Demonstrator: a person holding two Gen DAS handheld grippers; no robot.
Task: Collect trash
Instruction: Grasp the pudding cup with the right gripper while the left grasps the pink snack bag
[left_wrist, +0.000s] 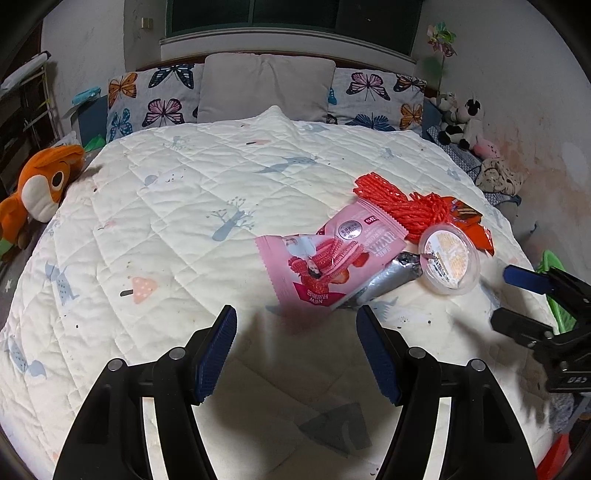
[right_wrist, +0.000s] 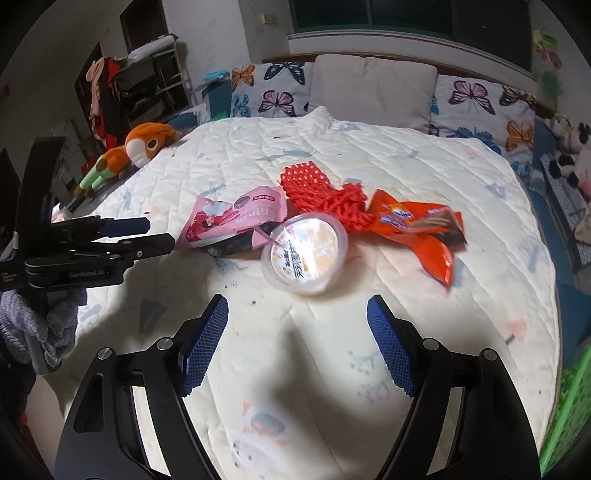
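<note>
The left tongs (left_wrist: 296, 321) and right tongs (right_wrist: 297, 314) hung spread and empty over the bed's white quilt (left_wrist: 177, 206). Just beyond lay the trash together: pink wrapper (left_wrist: 325, 258), lidded plastic cup (right_wrist: 306, 253), red foam net (right_wrist: 317, 192), orange wrapper (right_wrist: 421, 229).

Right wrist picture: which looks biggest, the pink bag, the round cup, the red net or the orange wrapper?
1. Pink bag and orange wrapper: about alike, too close to rank.
2. Round cup: nearest the camera, so it may look bigger than it is.
3. Red net: partly hidden, so unsure.
</note>
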